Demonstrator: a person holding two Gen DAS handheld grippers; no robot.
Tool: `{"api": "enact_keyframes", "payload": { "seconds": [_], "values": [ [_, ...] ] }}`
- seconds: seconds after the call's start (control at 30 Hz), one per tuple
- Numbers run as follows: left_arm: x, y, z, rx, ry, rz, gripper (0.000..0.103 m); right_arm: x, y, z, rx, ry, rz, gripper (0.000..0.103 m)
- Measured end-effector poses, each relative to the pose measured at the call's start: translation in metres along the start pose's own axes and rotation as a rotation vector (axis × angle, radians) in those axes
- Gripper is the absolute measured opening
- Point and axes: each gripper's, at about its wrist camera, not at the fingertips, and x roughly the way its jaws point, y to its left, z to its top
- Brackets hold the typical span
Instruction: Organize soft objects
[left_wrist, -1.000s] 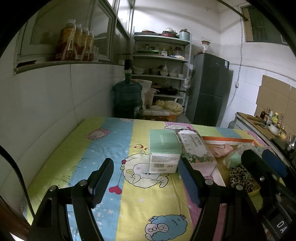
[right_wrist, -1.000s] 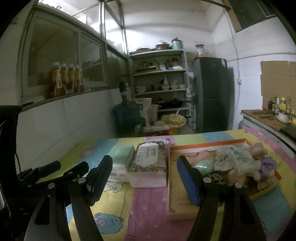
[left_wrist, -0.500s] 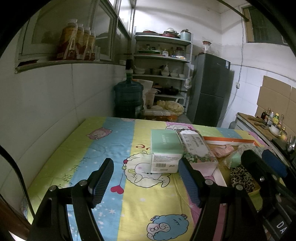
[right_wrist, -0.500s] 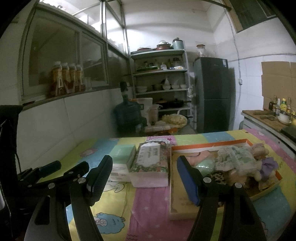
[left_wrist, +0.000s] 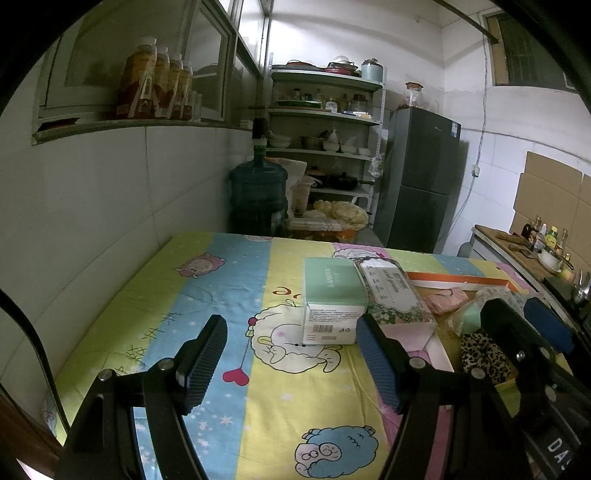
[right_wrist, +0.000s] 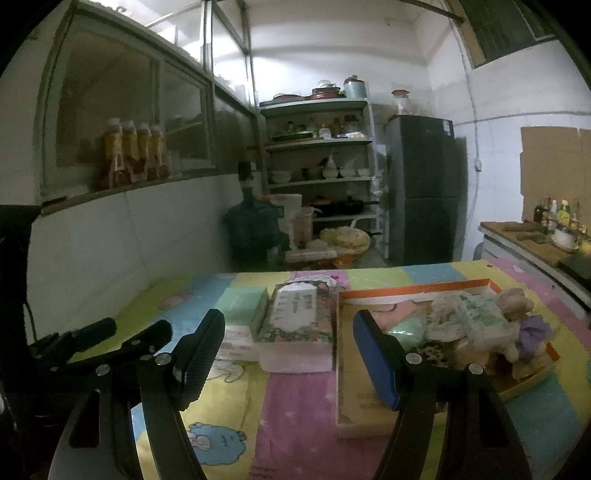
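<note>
A green tissue box (left_wrist: 332, 299) and a floral tissue pack (left_wrist: 393, 295) lie side by side on the cartoon-print cloth; both also show in the right wrist view, the box (right_wrist: 242, 319) and the pack (right_wrist: 299, 325). An orange-rimmed cardboard tray (right_wrist: 417, 290) holds soft things: a plush toy (right_wrist: 513, 306), a tissue packet (right_wrist: 480, 321), a leopard-print item (left_wrist: 480, 354). My left gripper (left_wrist: 291, 358) is open and empty, short of the green box. My right gripper (right_wrist: 288, 354) is open and empty, in front of the floral pack and the tray's left edge.
A tiled wall runs along the table's left side. Beyond the far edge stand a water jug (left_wrist: 258, 195), a shelf rack (left_wrist: 325, 147) and a dark fridge (left_wrist: 421, 177). A counter with bottles (right_wrist: 554, 225) is at the right.
Both views have shifted only slightly; the left gripper has edged back and up a little from the green box. Nothing was grasped or let go.
</note>
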Motion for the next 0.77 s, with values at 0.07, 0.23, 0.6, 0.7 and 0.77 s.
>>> {"api": "enact_keyframes", "payload": {
  "seconds": [0.07, 0.23, 0.6, 0.7, 0.77],
  "values": [
    [0.0000, -0.0001, 0.0000, 0.000, 0.000, 0.000, 0.072, -0.0004, 0.0008, -0.0016, -0.002, 0.001, -0.008, 0.074],
    [-0.0003, -0.0001, 0.0000, -0.001, 0.000, 0.001, 0.072, -0.0013, 0.0024, -0.0019, -0.004, 0.003, -0.011, 0.074],
    [-0.0011, 0.0062, 0.0001, -0.005, -0.009, 0.004, 0.072, -0.0051, 0.0007, 0.0021, -0.005, -0.002, -0.007, 0.074],
    [-0.0042, 0.0034, 0.0006, -0.009, -0.013, 0.007, 0.072, -0.0061, 0.0001, 0.0018, -0.006, -0.004, -0.007, 0.074],
    [-0.0060, 0.0022, 0.0006, -0.010, -0.015, 0.006, 0.072, -0.0075, -0.0003, 0.0022, -0.007, -0.005, -0.006, 0.074]
  ]
}}
